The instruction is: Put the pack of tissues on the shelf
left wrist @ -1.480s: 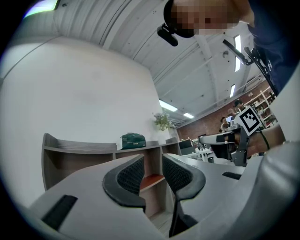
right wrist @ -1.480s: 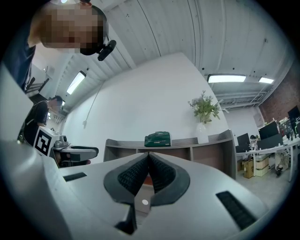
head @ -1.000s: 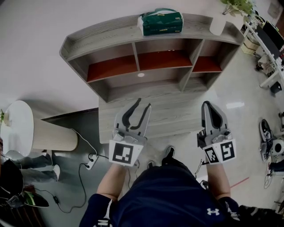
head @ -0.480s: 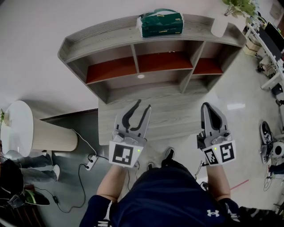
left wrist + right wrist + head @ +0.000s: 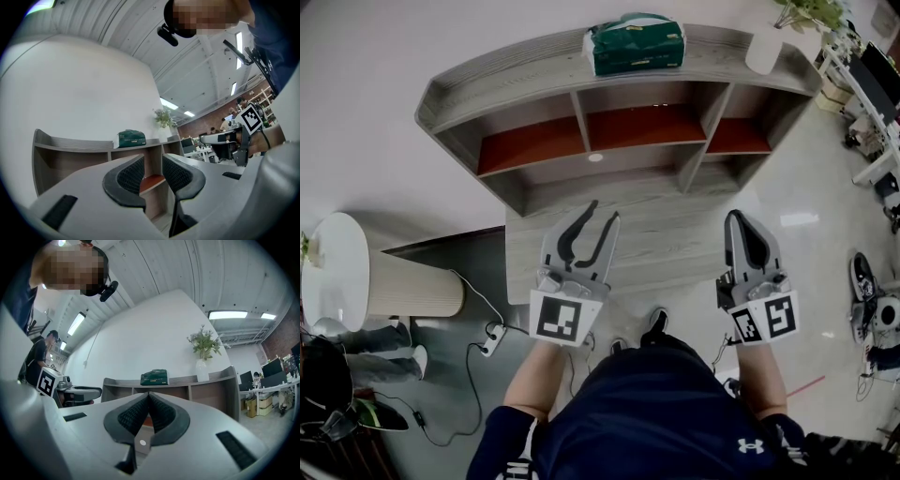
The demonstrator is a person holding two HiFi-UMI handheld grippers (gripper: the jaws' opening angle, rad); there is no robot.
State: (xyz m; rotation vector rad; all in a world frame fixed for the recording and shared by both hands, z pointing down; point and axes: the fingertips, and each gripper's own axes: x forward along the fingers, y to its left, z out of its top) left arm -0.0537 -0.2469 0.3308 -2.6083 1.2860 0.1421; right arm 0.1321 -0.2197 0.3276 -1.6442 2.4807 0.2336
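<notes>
Green and boxy, the pack of tissues (image 5: 636, 45) already sits on the top board of the grey wooden shelf (image 5: 487, 89), near its middle — so the task looks done. The left gripper (image 5: 602, 214) hangs well short of the shelf, jaws a little apart with nothing between them; the right gripper (image 5: 741, 221) has its jaws together, also empty. Nothing seems left to do.
</notes>
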